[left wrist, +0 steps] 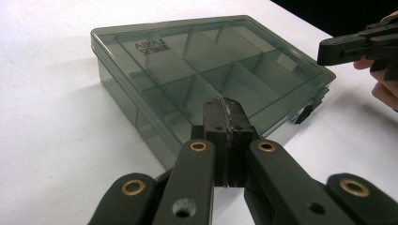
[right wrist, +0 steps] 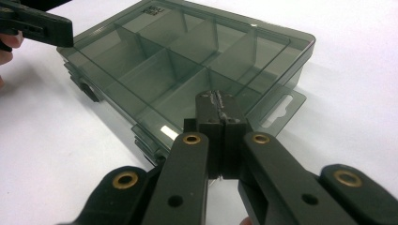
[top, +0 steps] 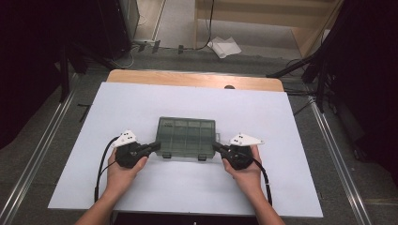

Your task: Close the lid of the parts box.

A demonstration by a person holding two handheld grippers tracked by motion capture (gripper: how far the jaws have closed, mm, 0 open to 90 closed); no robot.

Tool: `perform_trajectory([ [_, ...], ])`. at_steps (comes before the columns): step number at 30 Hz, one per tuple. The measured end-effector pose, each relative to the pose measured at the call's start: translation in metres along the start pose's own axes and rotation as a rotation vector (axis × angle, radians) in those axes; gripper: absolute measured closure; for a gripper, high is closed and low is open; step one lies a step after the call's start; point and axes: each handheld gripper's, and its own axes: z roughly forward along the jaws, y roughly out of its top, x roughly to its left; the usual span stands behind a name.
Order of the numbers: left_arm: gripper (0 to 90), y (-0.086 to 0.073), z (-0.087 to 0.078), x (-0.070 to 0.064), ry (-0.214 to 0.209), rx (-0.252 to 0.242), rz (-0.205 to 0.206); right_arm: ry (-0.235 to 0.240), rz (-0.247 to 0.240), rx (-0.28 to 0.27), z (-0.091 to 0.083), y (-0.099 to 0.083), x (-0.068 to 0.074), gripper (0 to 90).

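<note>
Two hands are seen at the near edge of the white table (top: 141,101), each gripping one tool. One left gripper (top: 154,146) is pressed together with nothing between its jaws, tips at the box's near-left corner. One right gripper (top: 215,146) is likewise clenched on nothing, tips at the near-right corner. One smoky, clear compartment box (top: 186,137) is laid flat near the table's middle, lid closed, between both tools. Two latches are counted on its near side.

Right gripper (right wrist: 220,110), jaws pressed together, over smoky compartment box (right wrist: 187,61) corner.
</note>
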Motion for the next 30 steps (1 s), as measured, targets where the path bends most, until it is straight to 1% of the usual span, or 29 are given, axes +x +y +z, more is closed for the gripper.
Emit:
perform_trajectory([
  [2, 89.7, 0.000, 0.000, 0.000, 0.001, 0.002, 0.002, 0.003, 0.003, -0.004, -0.001, 0.000, 0.000, 90.0],
  [3, 89.7, 0.000, 0.000, 0.000, 0.001, 0.002, 0.001, 0.005, 0.002, -0.015, -0.002, 0.000, -0.001, 86.1],
  [4, 89.6, 0.000, -0.001, -0.001, 0.002, 0.003, 0.004, -0.002, 0.001, -0.026, -0.003, -0.001, -0.001, 80.1],
  [5, 89.6, 0.000, -0.001, -0.001, 0.002, 0.004, 0.006, -0.020, 0.007, -0.037, -0.005, -0.001, -0.001, 74.0],
  [7, 89.6, 0.000, -0.001, 0.000, -0.002, 0.005, 0.006, -0.070, -0.008, -0.059, -0.009, -0.003, -0.003, 59.3],
  [8, 89.6, 0.000, -0.001, 0.000, -0.003, 0.005, 0.006, -0.082, -0.006, -0.062, -0.012, -0.004, -0.004, 51.2],
  [11, 89.6, 0.000, -0.001, -0.001, 0.001, 0.002, 0.007, -0.108, 0.028, -0.069, -0.019, -0.008, -0.010, 24.5],
  [12, 89.6, 0.000, -0.001, -0.001, 0.001, 0.001, 0.007, -0.120, 0.033, -0.062, -0.021, -0.010, -0.012, 15.3],
  [13, 89.6, 0.000, -0.001, -0.001, 0.002, 0.002, 0.008, -0.124, 0.025, -0.057, -0.024, -0.011, -0.013, 9.4],
  [15, 89.5, 0.000, -0.001, -0.001, 0.002, -0.001, 0.008, -0.113, 0.015, -0.064, -0.029, -0.015, -0.015, 1.4],
  [16, 89.4, 0.000, -0.001, -0.001, 0.004, 0.003, 0.010, -0.094, 0.015, -0.065, -0.032, -0.017, -0.016, 0.0],
  [17, 89.3, 0.000, -0.001, -0.002, 0.006, 0.003, 0.015, -0.089, 0.015, -0.072, -0.035, -0.019, -0.017, 0.0],
  [18, 89.2, 0.000, -0.001, -0.002, 0.000, 0.004, 0.016, -0.093, 0.009, -0.075, -0.038, -0.021, -0.017, 0.0],
  [20, 88.4, 0.000, -0.001, -0.003, 0.003, 0.000, 0.016, -0.121, -0.007, -0.089, -0.043, -0.024, -0.018, 0.0],
  [22, 87.5, 0.000, -0.002, -0.003, -0.008, -0.011, 0.019, -0.115, 0.000, -0.097, -0.048, -0.027, -0.020, 0.0],
  [23, 79.1, 0.000, -0.004, -0.003, -0.008, -0.012, 0.020, -0.119, 0.003, -0.103, -0.051, -0.028, -0.022, 0.0],
  [25, 76.7, 0.001, -0.005, -0.003, -0.018, -0.027, 0.026, -0.118, 0.015, -0.107, -0.056, -0.030, -0.024, 0.0],
  [26, 72.7, 0.001, -0.007, -0.003, -0.017, -0.032, 0.031, -0.126, 0.018, -0.109, -0.058, -0.031, -0.026, 0.0],
  [30, 63.4, 0.002, -0.012, -0.002, -0.018, -0.056, 0.037, -0.129, 0.020, -0.114, -0.067, -0.035, -0.030, 0.0],
])
